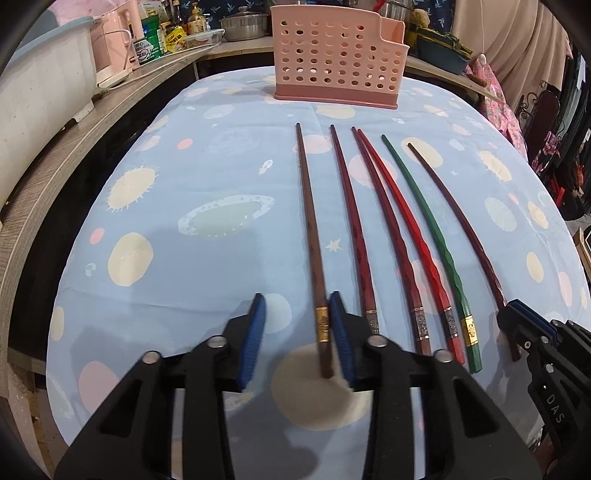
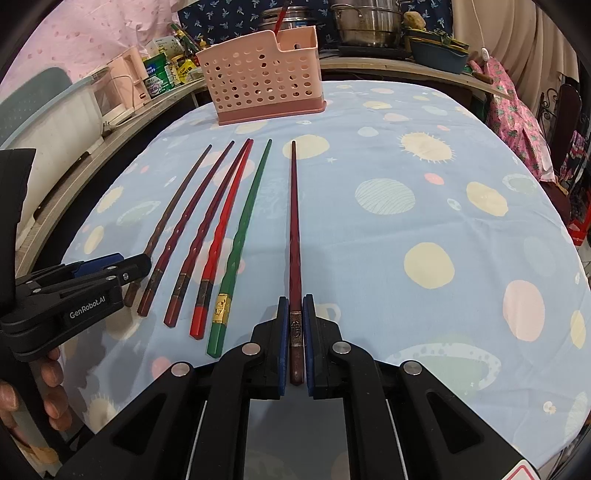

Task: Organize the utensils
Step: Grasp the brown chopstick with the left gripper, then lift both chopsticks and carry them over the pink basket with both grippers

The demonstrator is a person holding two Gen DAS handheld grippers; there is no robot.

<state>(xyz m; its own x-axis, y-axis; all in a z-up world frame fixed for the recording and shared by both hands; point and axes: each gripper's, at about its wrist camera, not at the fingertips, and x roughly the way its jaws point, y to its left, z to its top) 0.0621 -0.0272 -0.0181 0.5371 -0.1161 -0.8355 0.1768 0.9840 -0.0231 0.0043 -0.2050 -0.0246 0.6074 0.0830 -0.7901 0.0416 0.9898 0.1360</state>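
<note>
Several chopsticks lie side by side on the blue planet-print tablecloth (image 1: 184,258). My left gripper (image 1: 297,297) is open around the handle end of the leftmost one, a brown chopstick with a gold band (image 1: 309,221). That stick rests against the right pad (image 1: 341,332), and a wide gap separates it from the left pad. My right gripper (image 2: 295,298) is shut on the rightmost one, a dark red chopstick with a silver band (image 2: 294,221). The same gripper (image 1: 511,306) shows at the right edge of the left wrist view. Between lie dark red, bright red (image 1: 410,236) and green (image 1: 424,221) chopsticks. A pink perforated holder (image 1: 336,55) stands at the far end.
A wooden counter (image 1: 110,122) runs along the left with a white bin (image 1: 40,85), bottles and a cord. Pots (image 2: 365,18) and a blue basin (image 2: 439,55) sit behind the table. A hand (image 2: 51,387) holds the left gripper. A red stick (image 2: 281,22) rises behind the holder.
</note>
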